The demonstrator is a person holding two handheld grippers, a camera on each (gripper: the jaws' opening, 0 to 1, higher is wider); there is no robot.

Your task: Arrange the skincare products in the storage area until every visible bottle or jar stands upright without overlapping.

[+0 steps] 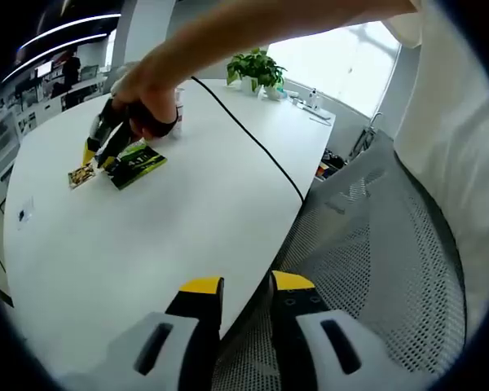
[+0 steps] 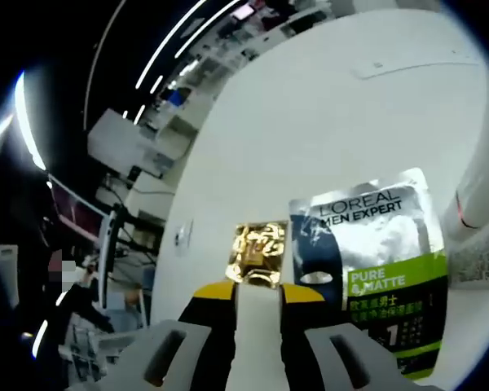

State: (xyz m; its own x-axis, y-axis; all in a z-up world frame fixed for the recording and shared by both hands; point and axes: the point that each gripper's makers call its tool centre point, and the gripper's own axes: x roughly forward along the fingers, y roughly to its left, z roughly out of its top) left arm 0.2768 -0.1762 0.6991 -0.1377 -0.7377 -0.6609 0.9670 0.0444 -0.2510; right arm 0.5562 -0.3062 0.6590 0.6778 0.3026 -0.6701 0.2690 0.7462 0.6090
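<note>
In the right gripper view my right gripper (image 2: pixel 257 303) is shut on a narrow white tube (image 2: pixel 257 330) that stands between its yellow-tipped jaws. Just beyond the tips a gold sachet (image 2: pixel 257 251) lies flat on the white table (image 2: pixel 326 122). A black and green L'Oreal Men Expert sachet (image 2: pixel 379 269) lies beside it, and a white bottle (image 2: pixel 482 220) shows at the right edge. In the left gripper view a hand holds the right gripper (image 1: pixel 98 156) low over the gold sachet (image 1: pixel 81 175) and the green sachet (image 1: pixel 138 165). My left gripper (image 1: pixel 246 287) hangs narrowly open over the table's near edge, holding nothing.
A black cable (image 1: pixel 253 142) runs across the white table (image 1: pixel 147 244). Potted plants (image 1: pixel 257 69) stand at the far edge by the window. A grey mesh chair (image 1: pixel 375 244) sits right against the table's near edge, under my left gripper. Desks and monitors stand beyond the table.
</note>
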